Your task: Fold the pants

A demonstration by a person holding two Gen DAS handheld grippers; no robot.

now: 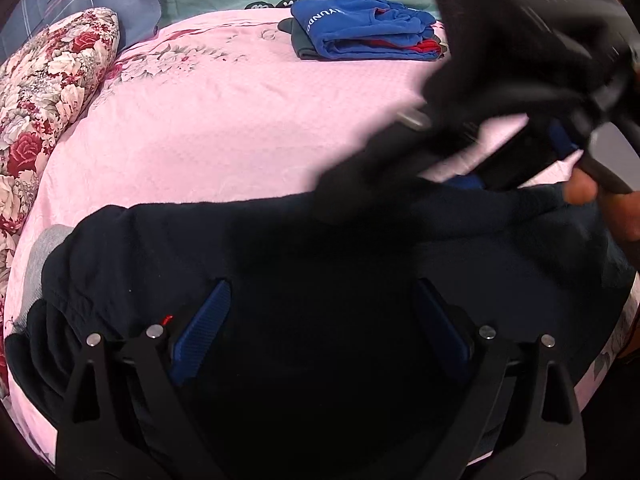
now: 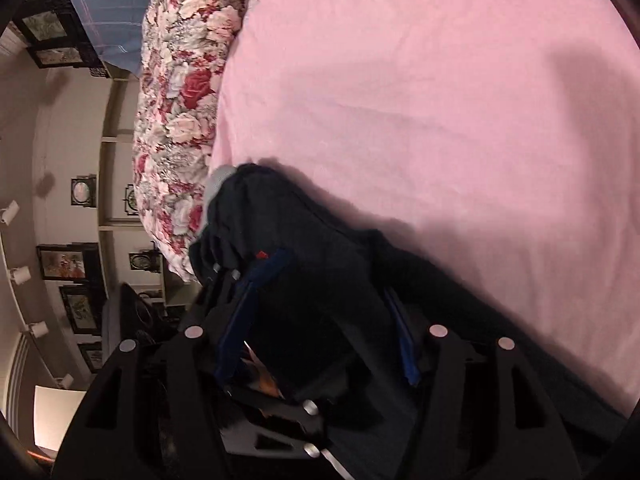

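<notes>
Dark navy fabric pants (image 1: pixel 248 264) lie bunched across the near edge of a pink textured bedspread (image 1: pixel 224 120), with a strip of grey lining showing at their left end. The left gripper (image 1: pixel 320 312) sits low over the garment; its two blue-padded fingers (image 1: pixel 208 316) stand wide apart, pressed down into or against the cloth, with dark fabric filling the span between them. No pinch on the cloth is evident.

The right gripper (image 1: pixel 472 160) appears in the left wrist view as a blurred black shape above the pants' right portion, a bare hand (image 1: pixel 584 188) behind it. In the right wrist view its blue-padded fingers (image 2: pixel 404 344) are also spread, with dark cloth and part of the other tool lying between them; whether they have hold of the fabric cannot be told.

A floral red-and-cream pillow (image 1: pixel 48 80) rests at the bedspread's left margin, close to the pants' grey-lined end. A folded stack of blue and red garments (image 1: pixel 360 32) sits at the far side, well apart from the pants. Framed pictures (image 2: pixel 68 268) hang on a beige wall beyond the bed.
</notes>
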